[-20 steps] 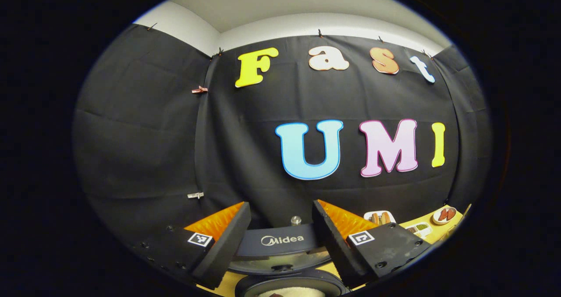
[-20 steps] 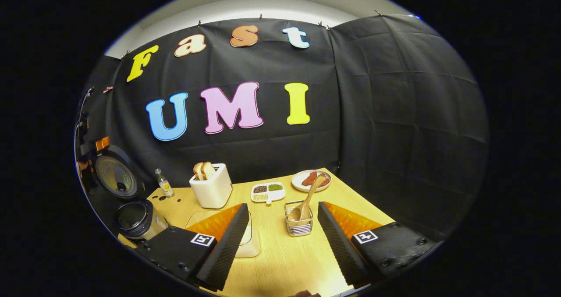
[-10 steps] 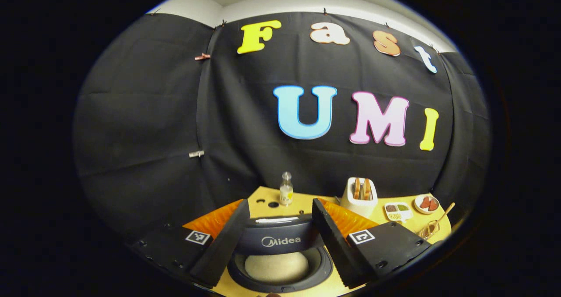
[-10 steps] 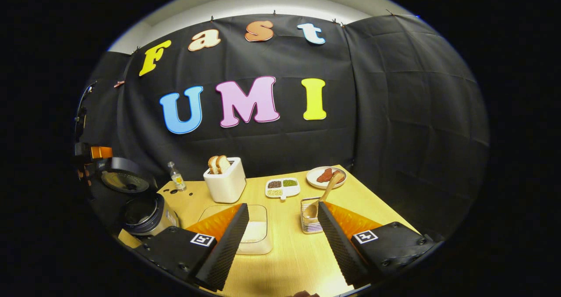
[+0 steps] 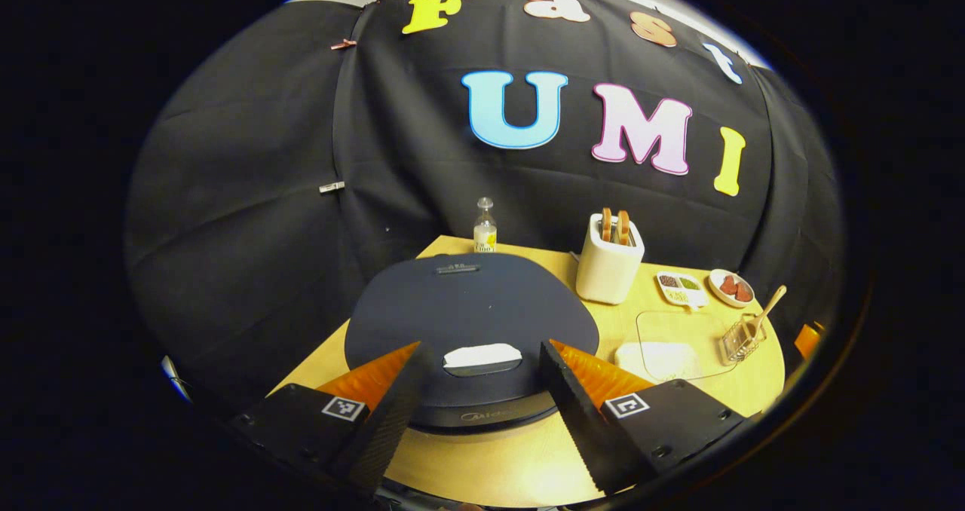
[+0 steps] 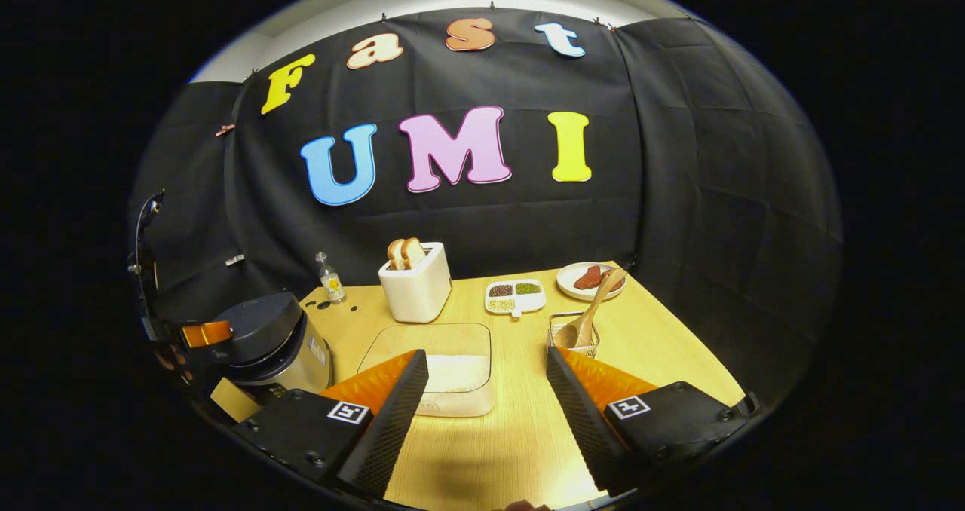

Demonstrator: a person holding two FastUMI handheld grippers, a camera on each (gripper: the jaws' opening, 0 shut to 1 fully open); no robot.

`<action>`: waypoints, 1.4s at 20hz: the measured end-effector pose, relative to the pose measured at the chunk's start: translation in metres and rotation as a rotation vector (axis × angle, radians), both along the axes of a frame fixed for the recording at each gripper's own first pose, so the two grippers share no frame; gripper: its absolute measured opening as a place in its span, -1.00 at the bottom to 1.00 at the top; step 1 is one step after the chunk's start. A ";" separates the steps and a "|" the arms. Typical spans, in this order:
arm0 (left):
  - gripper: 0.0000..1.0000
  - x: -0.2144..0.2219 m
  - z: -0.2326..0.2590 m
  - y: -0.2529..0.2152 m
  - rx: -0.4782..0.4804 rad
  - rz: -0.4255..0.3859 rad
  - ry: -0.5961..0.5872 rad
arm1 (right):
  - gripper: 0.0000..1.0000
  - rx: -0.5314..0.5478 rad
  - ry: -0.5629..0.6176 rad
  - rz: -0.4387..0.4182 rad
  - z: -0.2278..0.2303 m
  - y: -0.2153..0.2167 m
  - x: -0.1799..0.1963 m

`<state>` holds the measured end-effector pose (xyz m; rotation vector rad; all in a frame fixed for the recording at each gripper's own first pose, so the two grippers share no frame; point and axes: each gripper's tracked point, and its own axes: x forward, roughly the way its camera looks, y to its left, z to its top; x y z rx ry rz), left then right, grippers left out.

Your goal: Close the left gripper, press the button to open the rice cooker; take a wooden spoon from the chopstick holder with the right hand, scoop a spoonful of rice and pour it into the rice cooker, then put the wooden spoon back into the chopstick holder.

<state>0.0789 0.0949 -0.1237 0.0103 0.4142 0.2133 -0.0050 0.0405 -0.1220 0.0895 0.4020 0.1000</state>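
While the rice cooker [image 5: 467, 322] sits with its lid down under my left gripper [image 5: 476, 390], I judge I am at the first step. That gripper hovers above the lid with its jaws spread wide, the pale button [image 5: 482, 356] lying between them. My next move calls for shutting those jaws, then pressing down squarely on the button. My right gripper [image 6: 486, 390] is also spread and holds nothing, above the table [image 6: 520, 436] near the rice tray [image 6: 441, 368]. The wooden spoon [image 6: 588, 315] leans in the chopstick holder [image 6: 571, 334], just ahead of it.
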 end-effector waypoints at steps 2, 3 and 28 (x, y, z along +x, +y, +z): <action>1.00 0.001 -0.011 -0.001 0.014 0.007 0.010 | 0.97 -0.017 0.017 0.011 -0.003 -0.001 -0.001; 1.00 0.004 -0.008 0.000 0.029 0.004 -0.019 | 0.97 -0.028 0.024 0.014 -0.005 -0.002 -0.002; 0.89 -0.082 0.143 -0.132 -0.008 -0.111 -0.456 | 0.97 -0.067 -0.229 0.032 0.093 -0.089 0.043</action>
